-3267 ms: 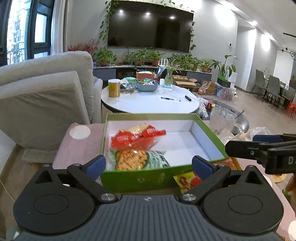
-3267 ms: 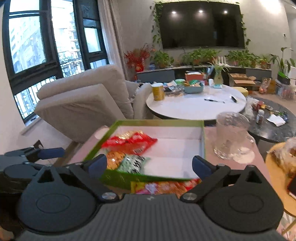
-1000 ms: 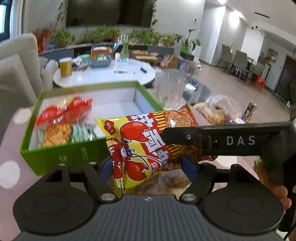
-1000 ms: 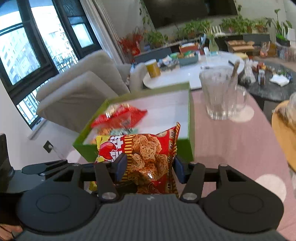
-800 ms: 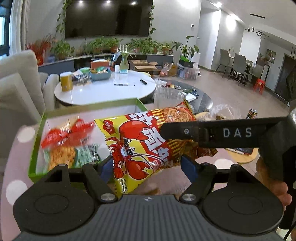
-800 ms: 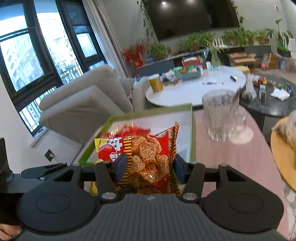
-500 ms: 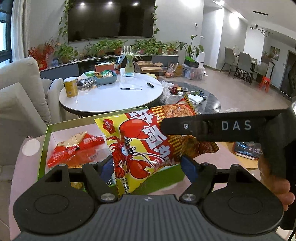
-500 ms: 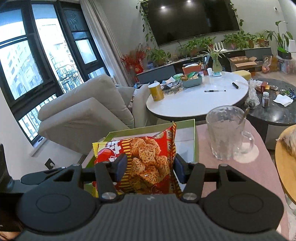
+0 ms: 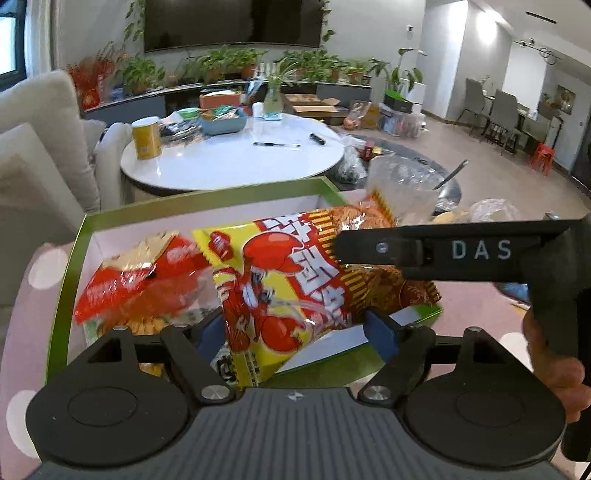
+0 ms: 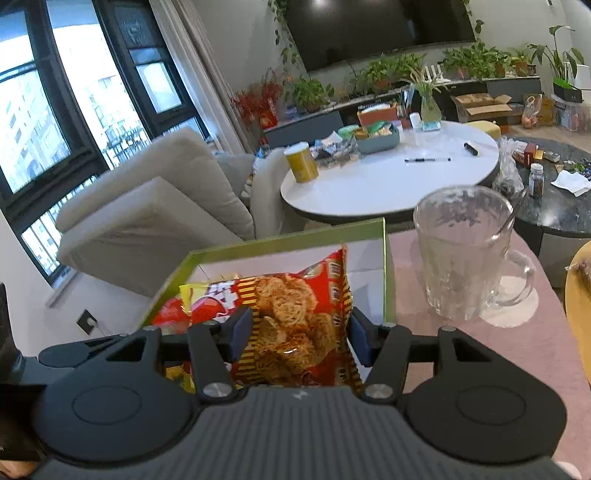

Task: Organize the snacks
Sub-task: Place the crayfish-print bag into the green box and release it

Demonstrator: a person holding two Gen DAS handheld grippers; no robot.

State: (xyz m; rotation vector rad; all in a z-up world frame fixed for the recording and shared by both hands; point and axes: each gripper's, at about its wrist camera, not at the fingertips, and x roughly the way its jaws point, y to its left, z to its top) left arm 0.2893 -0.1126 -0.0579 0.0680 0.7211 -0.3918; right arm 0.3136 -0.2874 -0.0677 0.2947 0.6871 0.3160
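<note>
Both hand-held grippers have carried the yellow-and-red snack bag from the near edge of the pink worktop to above the green box. Left hand-held gripper and right hand-held gripper each clench the bag. Red snack packets lie in the box's left half; a glass mug stands right of the box.

Liv. rm – sofa, TV
</note>
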